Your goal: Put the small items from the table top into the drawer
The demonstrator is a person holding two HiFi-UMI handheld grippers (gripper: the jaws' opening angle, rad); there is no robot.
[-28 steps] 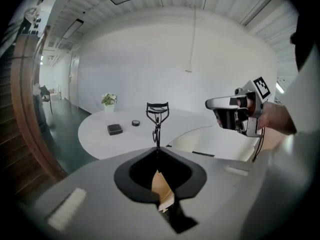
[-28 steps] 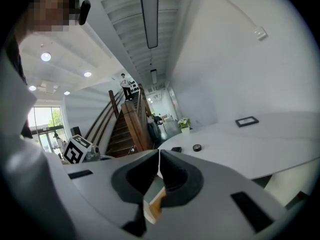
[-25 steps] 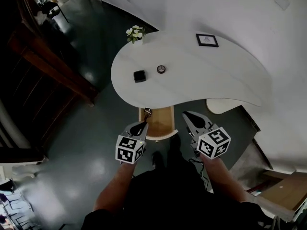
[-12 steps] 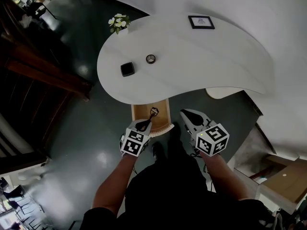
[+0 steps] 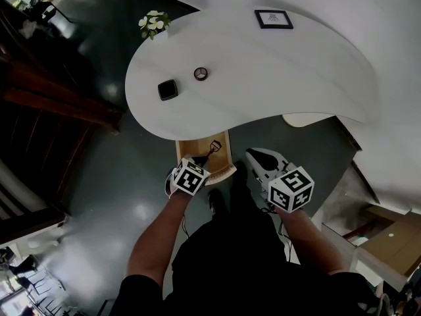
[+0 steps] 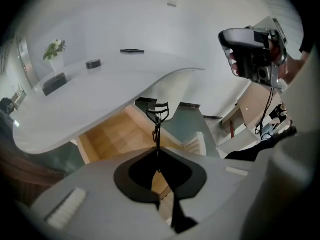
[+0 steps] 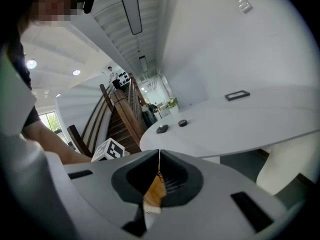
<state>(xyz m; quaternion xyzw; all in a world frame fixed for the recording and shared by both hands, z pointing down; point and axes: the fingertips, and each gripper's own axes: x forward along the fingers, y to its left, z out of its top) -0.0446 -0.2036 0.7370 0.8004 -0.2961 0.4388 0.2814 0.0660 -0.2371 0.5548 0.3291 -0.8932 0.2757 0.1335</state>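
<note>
My left gripper (image 5: 199, 159) (image 6: 158, 153) is shut on a black eyelash curler (image 5: 214, 146) (image 6: 157, 115), which sticks out past its tips above the open wooden drawer (image 5: 195, 149) (image 6: 111, 134) under the white table (image 5: 263, 78). On the table top lie a black square item (image 5: 168, 89) (image 6: 54, 83) and a small round dark item (image 5: 200, 74) (image 6: 93, 63). My right gripper (image 5: 258, 157) (image 7: 159, 155) hangs to the right of the drawer, jaws shut with nothing between them.
A framed picture (image 5: 273, 19) (image 7: 237, 95) lies at the table's far side and a small vase of flowers (image 5: 151, 22) (image 6: 55, 49) at its far left. A dark wooden staircase (image 5: 46, 91) runs along the left. The floor is dark grey.
My left gripper has carried the eyelash curler forward from the drawer's front left to over its inside. The right gripper has hardly moved.
</note>
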